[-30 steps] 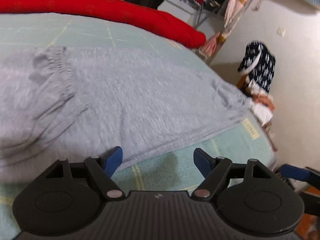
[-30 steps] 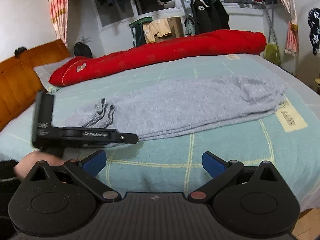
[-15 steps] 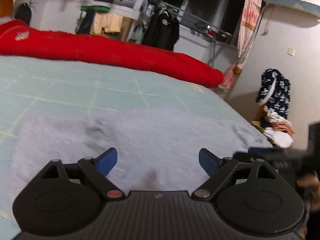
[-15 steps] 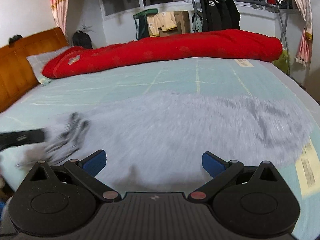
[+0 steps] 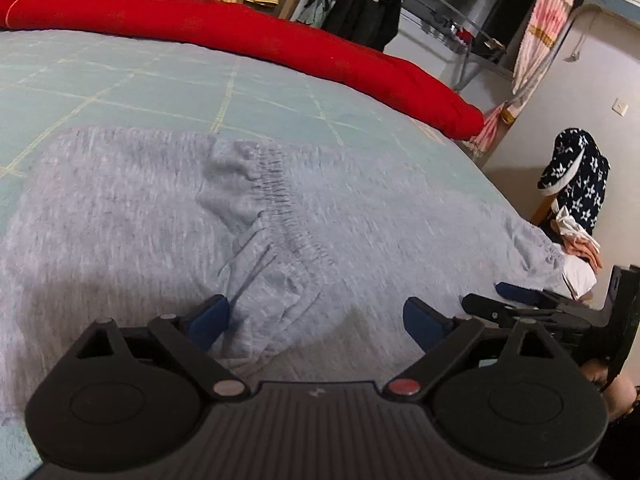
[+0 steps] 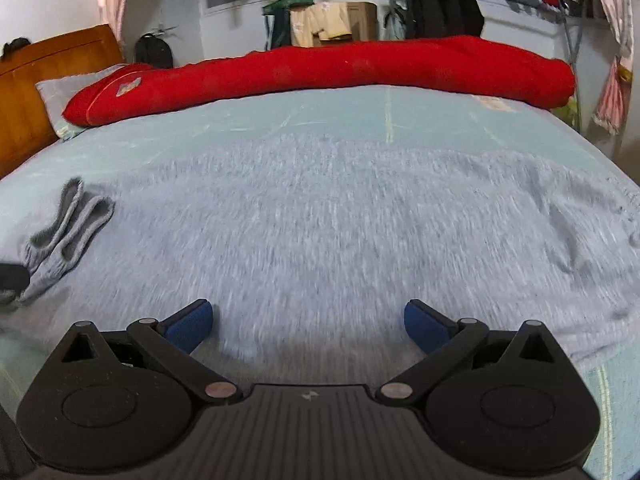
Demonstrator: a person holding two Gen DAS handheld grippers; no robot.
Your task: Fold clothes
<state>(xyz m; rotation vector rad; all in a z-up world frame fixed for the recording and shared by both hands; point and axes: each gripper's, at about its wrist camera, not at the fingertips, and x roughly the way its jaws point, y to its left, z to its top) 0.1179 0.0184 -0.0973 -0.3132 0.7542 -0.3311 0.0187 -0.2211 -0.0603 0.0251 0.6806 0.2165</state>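
The grey pants lie flat across the bed, one end now folded over so the elastic waistband rests mid-garment. The left tool has just been opening and stands wide with nothing gripped; the right tool has dropped close over the cloth, wide and empty. That suggests one fold is laid and the next grab is coming.

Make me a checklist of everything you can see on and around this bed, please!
Surface: bed under a pale green checked sheet.
Job's things: grey sweatpants spread flat, gathered waistband folded onto the middle, cuffs at one end.
Clutter: red quilt rolled along the far edge.
Grippers: left tongs open and empty, jaws have just been opening; right tongs open, empty.
Cables: nothing seen.
Surroundings: wooden headboard, clothes rack, clothes pile.
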